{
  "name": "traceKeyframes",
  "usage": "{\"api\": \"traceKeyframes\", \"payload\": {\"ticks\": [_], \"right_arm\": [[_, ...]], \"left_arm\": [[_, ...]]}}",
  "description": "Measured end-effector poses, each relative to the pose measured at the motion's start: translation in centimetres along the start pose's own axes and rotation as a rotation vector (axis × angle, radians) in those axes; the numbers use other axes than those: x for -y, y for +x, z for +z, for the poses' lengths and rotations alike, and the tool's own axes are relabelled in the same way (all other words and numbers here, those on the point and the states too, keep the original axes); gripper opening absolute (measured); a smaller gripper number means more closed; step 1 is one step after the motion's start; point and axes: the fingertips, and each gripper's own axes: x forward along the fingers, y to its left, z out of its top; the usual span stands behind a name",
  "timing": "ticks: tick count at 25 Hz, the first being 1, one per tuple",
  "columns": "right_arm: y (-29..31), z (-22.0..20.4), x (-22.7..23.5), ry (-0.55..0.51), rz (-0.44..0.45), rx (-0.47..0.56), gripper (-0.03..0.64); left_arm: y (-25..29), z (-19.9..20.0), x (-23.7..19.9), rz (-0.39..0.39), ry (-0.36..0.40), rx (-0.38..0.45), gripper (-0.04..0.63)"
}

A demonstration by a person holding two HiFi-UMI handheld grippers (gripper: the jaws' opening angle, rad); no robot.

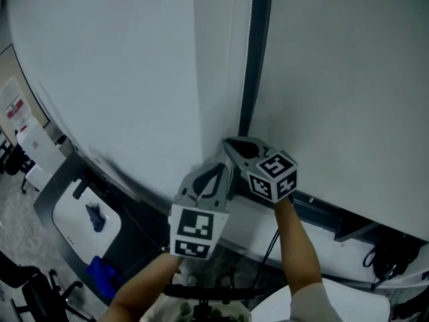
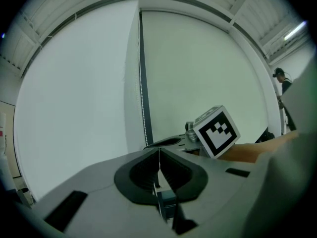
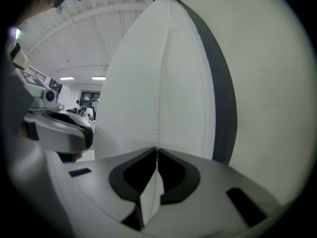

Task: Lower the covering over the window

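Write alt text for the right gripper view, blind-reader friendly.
The right gripper has its jaws closed on a white bead chain hanging against a white panel. A dark frame bar rises just right of it, a second chain strand beside it, and a pale window covering fills the right side.

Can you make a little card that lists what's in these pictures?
Covering: white fabric roller blinds
Between the blinds: dark upright post
Pull cord: white bead chain, hanging beside the post
Left gripper: shut on a thin strand of the chain
Right gripper: shut on the chain
Grippers: side by side, close to the blinds
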Motion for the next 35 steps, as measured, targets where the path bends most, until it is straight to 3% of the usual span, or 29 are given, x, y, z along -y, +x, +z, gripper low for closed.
{"api": "traceKeyframes", "payload": {"ticks": [10, 14, 16, 23, 31, 33, 35], "right_arm": [[-5.5, -0.7, 0.3, 0.016, -0.123, -0.011, 0.021], [-7.7, -1.1, 0.4, -0.005, -0.167, -0.033, 0.021], [-8.5, -1.2, 0.4, -0.018, -0.18, -0.044, 0.02], [-9.5, -1.3, 0.3, -0.03, -0.216, -0.064, 0.02], [-9.3, -1.4, 0.0, -0.032, -0.22, -0.065, 0.02], [-9.4, -1.3, 0.1, -0.028, -0.223, -0.062, 0.02], [-9.4, -1.3, 0.1, -0.03, -0.226, -0.065, 0.02]], "left_arm": [[3.0, 3.3, 1.9, -0.029, 0.008, 0.06, 0.025], [5.0, 4.1, 3.3, -0.13, -0.038, 0.068, 0.143], [5.7, 4.6, 3.8, -0.168, -0.042, 0.072, 0.16], [6.7, 7.1, 4.4, -0.242, 0.018, 0.13, 0.16], [7.5, 7.5, 4.5, -0.284, 0.018, 0.11, 0.156], [7.4, 7.7, 4.4, -0.28, 0.029, 0.118, 0.06], [7.2, 7.8, 4.4, -0.282, 0.04, 0.124, 0.028]]}}
